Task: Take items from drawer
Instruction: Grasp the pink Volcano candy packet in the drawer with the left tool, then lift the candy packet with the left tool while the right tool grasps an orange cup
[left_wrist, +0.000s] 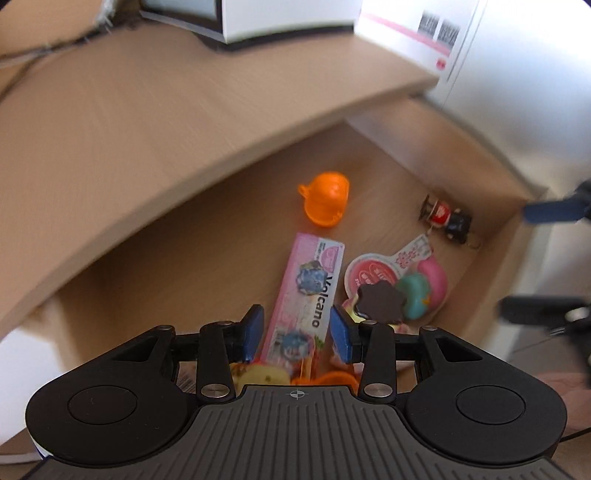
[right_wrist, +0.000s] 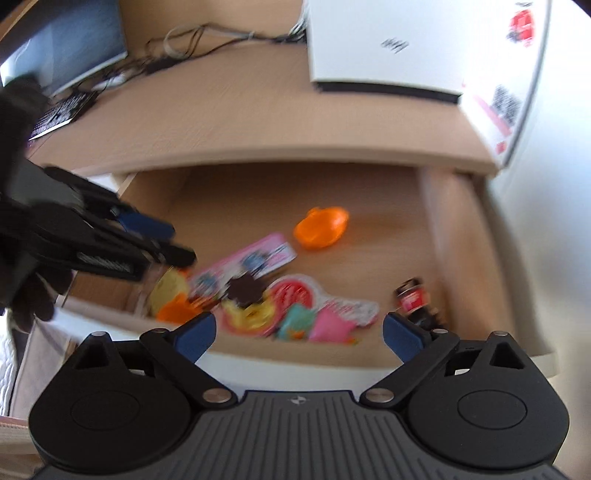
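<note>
Left gripper (left_wrist: 297, 334) half-open, empty, above pink box (left_wrist: 308, 291) in drawer (left_wrist: 491, 258); right gripper (right_wrist: 297, 334) wide, empty, above drawer front.

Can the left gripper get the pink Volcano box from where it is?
Probably yes. The left gripper hangs over the pink Volcano box in the open drawer, jaws apart either side, nothing covering that end.

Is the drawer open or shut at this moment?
Open. The drawer is pulled out from under the desktop, exposing the orange cup and pink Volcano box lying on its floor.
</note>
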